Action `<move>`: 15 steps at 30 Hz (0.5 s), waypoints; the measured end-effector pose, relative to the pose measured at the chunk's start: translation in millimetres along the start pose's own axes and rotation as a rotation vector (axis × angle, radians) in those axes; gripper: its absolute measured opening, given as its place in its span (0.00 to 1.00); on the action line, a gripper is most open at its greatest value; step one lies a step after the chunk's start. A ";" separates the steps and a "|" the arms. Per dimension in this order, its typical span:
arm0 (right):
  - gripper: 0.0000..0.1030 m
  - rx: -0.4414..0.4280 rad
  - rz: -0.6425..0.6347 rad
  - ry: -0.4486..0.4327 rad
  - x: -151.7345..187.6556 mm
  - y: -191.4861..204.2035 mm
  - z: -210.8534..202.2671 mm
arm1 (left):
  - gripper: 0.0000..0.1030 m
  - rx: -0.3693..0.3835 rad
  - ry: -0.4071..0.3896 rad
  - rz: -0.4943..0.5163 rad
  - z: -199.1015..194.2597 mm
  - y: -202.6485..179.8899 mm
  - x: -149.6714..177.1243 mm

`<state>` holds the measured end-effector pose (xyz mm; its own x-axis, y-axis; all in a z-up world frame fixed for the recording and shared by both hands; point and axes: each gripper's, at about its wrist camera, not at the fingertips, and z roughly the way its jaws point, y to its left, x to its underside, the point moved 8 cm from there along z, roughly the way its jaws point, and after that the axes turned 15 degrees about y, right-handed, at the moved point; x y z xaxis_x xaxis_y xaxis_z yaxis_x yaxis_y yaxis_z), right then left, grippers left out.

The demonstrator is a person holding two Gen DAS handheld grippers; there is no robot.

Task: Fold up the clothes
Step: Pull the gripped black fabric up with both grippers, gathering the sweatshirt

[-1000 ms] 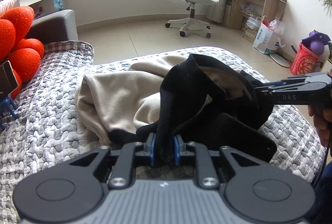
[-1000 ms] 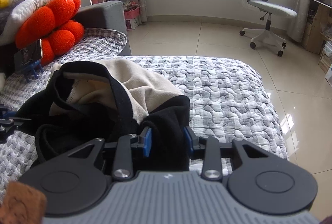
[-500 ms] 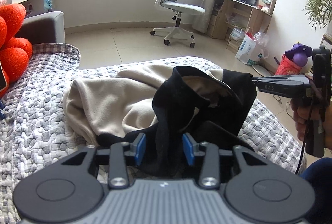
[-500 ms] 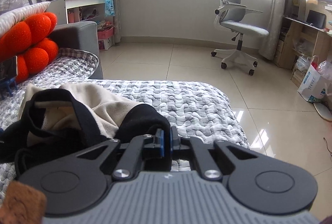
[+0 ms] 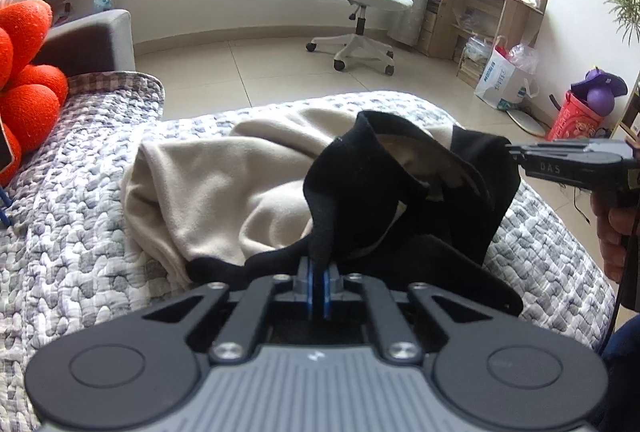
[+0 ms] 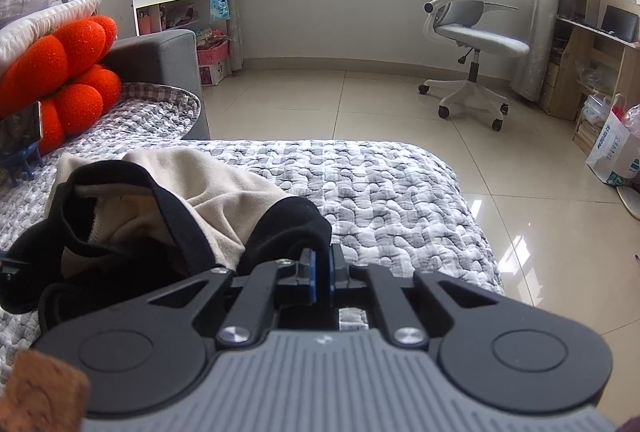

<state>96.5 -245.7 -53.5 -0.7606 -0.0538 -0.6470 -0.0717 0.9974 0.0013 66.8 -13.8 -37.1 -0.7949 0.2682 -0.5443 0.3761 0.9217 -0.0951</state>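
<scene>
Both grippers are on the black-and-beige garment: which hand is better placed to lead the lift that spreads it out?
Neither clearly. The left gripper and right gripper are each shut on the garment's black edge, at opposite ends, so lift together.

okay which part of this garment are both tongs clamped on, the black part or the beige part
The black part. The left tongs and right tongs each pinch its black trim, while the beige part lies loose on the quilt, ungripped.
</scene>
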 end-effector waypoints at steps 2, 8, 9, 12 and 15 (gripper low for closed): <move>0.06 0.006 0.005 -0.025 -2.2 -0.7 -3.8 | 0.04 -0.013 -0.042 -0.035 -9.5 8.1 -3.5; 0.06 0.010 -0.003 -0.081 -7.2 3.4 -11.3 | 0.04 -0.113 -0.084 -0.105 -17.1 29.3 -7.4; 0.06 0.011 -0.006 -0.082 -7.4 4.3 -11.2 | 0.04 -0.128 -0.088 -0.110 -17.9 31.5 -7.7; 0.06 0.017 -0.016 -0.075 -6.7 5.5 -9.3 | 0.04 -0.160 -0.086 -0.114 -17.3 34.2 -8.1; 0.06 0.011 -0.025 -0.052 -5.6 7.3 -5.4 | 0.04 -0.167 -0.062 -0.103 -12.6 34.1 -6.2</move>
<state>96.8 -238.3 -45.8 -0.7240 -0.0765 -0.6855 -0.0832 0.9963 -0.0232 78.5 19.6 -26.5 -0.7922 0.1566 -0.5899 0.2056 0.9785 -0.0163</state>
